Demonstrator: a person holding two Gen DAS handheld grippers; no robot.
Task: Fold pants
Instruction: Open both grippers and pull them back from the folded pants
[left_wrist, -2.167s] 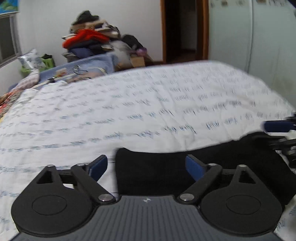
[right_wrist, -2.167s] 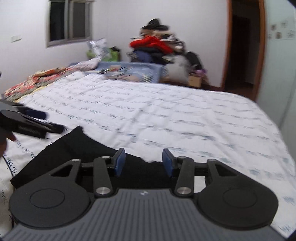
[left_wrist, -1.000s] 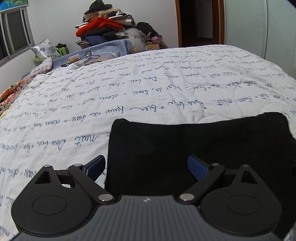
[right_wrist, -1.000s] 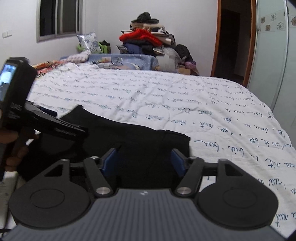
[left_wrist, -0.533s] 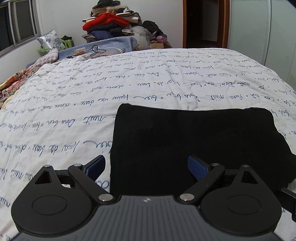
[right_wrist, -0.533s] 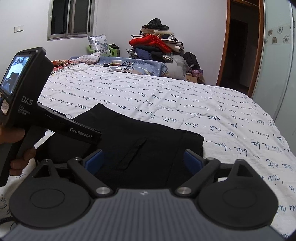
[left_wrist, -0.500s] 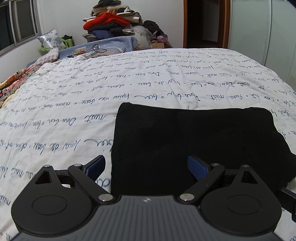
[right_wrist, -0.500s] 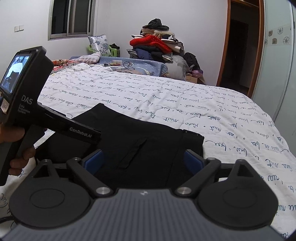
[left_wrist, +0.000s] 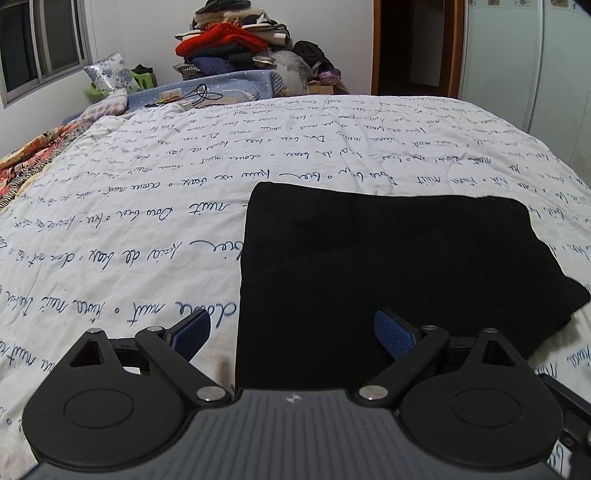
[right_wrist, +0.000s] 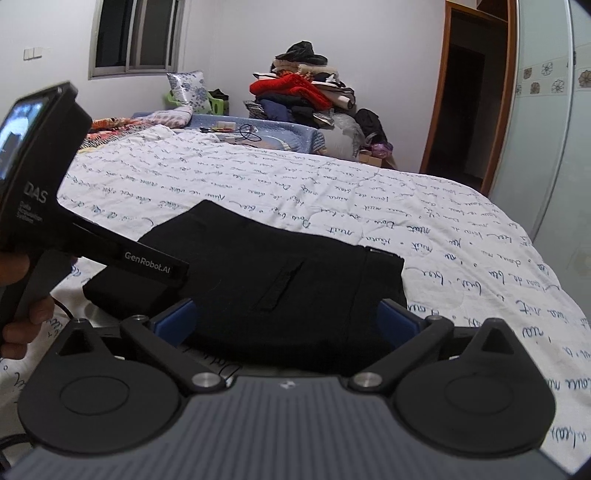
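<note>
The black pants (left_wrist: 388, 266) lie folded into a flat rectangle on the white bed cover with blue script (left_wrist: 147, 206). My left gripper (left_wrist: 291, 332) is open and empty, held above the near left edge of the pants. In the right wrist view the pants (right_wrist: 280, 269) show a back pocket flap and a waistband at their right end. My right gripper (right_wrist: 288, 321) is open and empty, just above the near edge of the pants. The left gripper's body (right_wrist: 40, 192) with its screen shows at the left, held in a hand.
A heap of clothes (left_wrist: 229, 40) is piled at the far end of the bed, with a blue blanket (left_wrist: 229, 85) and cables in front. A window (right_wrist: 136, 37) is at the left, a doorway (left_wrist: 413, 44) and wardrobe doors (left_wrist: 535, 74) at the right.
Both grippers have drawn back and risen from the pants. The right gripper's jaws opened wide about a second ago. In the last half second almost nothing moved.
</note>
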